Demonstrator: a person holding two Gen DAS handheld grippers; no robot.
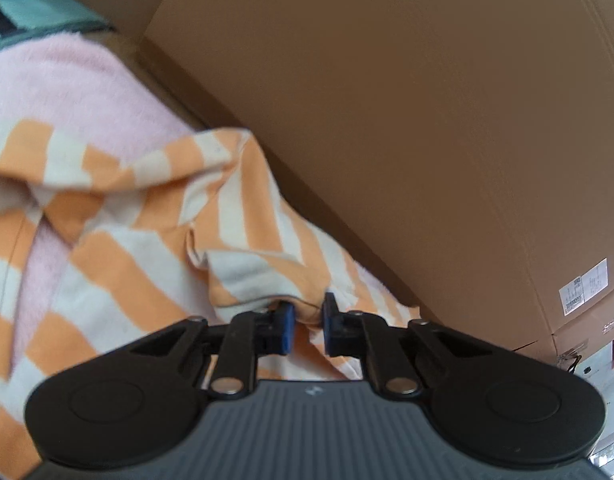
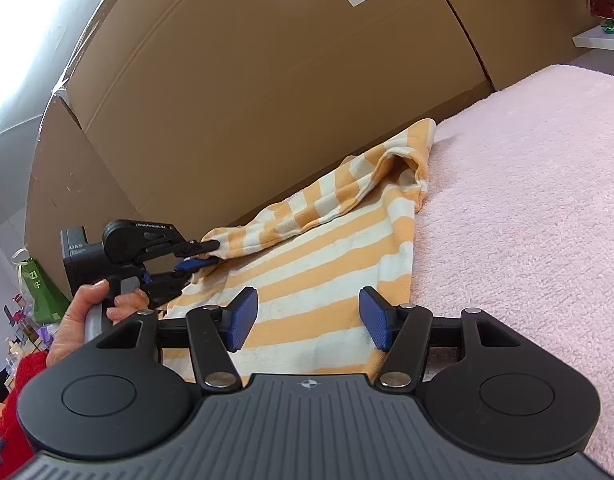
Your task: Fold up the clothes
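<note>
Jaws of left gripper (image 2: pixel 195 258) pinched on orange-and-white striped cotton garment (image 2: pixel 331 256); right gripper (image 2: pixel 307 320) wide apart, holding nothing. Garment stretched lengthwise ahead over pink fleece blanket (image 2: pixel 527 200), near hem directly under right gripper.

A: What does the garment (image 2: pixel 327 264) look like?
B: Orange and cream stripes, soft knit, rumpled rather than flat

A: How does it lie?
B: Spread partly across a pink fleecy blanket (image 2: pixel 527 200), one sleeve folded over near the cardboard, a bunched corner lifted off the surface at the left
</note>
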